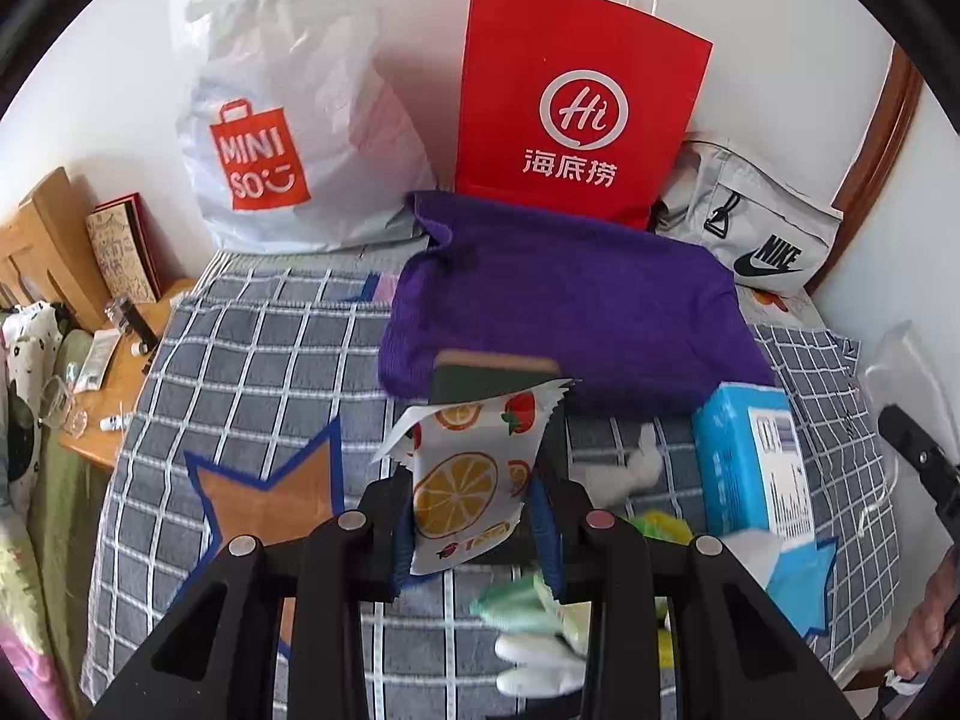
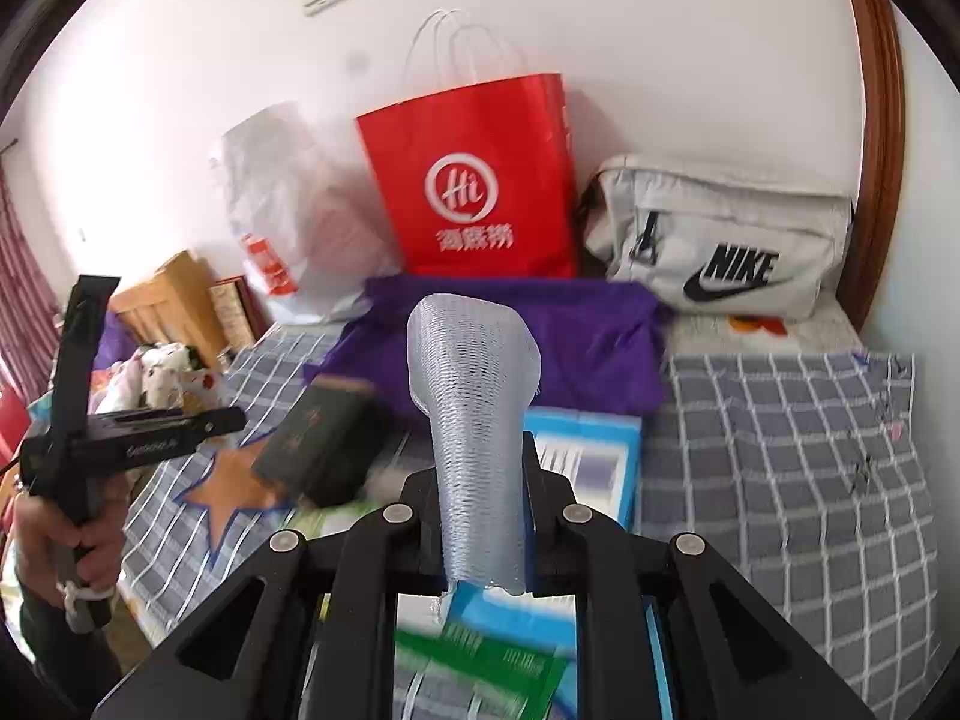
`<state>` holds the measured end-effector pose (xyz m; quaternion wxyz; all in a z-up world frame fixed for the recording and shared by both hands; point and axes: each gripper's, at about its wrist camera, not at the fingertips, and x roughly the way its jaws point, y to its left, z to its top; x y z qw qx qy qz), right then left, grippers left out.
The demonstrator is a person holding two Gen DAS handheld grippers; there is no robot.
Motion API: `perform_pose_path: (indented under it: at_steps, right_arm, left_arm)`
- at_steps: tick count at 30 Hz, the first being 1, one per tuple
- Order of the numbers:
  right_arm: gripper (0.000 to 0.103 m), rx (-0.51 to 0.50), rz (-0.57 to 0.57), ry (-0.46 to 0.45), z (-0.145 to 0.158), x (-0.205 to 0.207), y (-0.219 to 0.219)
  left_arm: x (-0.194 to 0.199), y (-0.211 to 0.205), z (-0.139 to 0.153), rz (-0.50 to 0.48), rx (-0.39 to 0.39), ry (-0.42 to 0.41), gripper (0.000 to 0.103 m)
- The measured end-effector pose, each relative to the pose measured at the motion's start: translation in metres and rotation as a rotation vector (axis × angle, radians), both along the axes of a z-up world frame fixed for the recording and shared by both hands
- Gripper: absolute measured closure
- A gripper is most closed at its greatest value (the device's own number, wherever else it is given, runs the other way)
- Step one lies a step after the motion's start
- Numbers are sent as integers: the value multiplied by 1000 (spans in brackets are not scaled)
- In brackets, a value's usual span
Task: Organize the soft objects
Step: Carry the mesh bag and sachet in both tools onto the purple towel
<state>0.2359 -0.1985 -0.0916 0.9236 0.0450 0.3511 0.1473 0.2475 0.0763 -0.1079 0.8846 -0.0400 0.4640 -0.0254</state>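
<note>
- Left gripper (image 1: 474, 516) fingers are pinching a fruit-print packet (image 1: 462, 480) — sponge (image 1: 495, 375) sitting at its 12 o'clock end.
- Right gripper (image 2: 480, 516) fingers are clamping a grey mesh sleeve (image 2: 474, 420) upright — likely heading for the red bag (image 2: 480, 180) at 12 o'clock.

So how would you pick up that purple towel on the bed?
Probably pinch the purple towel at its bunched back-left corner, coming down from above. The rest lies flat on the checked blanket, while that corner humps up, giving fingers a fold to close on.
</note>
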Motion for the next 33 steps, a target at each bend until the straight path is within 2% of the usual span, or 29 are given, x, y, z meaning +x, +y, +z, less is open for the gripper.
perform_pose_path:
  at_steps: [6,14,21,27,33]
  right_arm:
    - [87,-29,-26,15,0,57,3]
    - [87,-29,-30,70,-17,129,0]
    - [87,-35,19,84,-27,183,6]
    - [86,-18,27,112,-47,213,7]
    - [86,-38,23,185,-74,233,0]
  left_arm:
    - [48,-8,1,-1,27,12,72]
    - [106,-16,-7,-20,8,42,72]
    - [152,-17,-22,-24,-17,75,72]
    - [180,-23,-35,-27,-21,95,72]
    - [204,-20,-53,-26,-69,122,72]
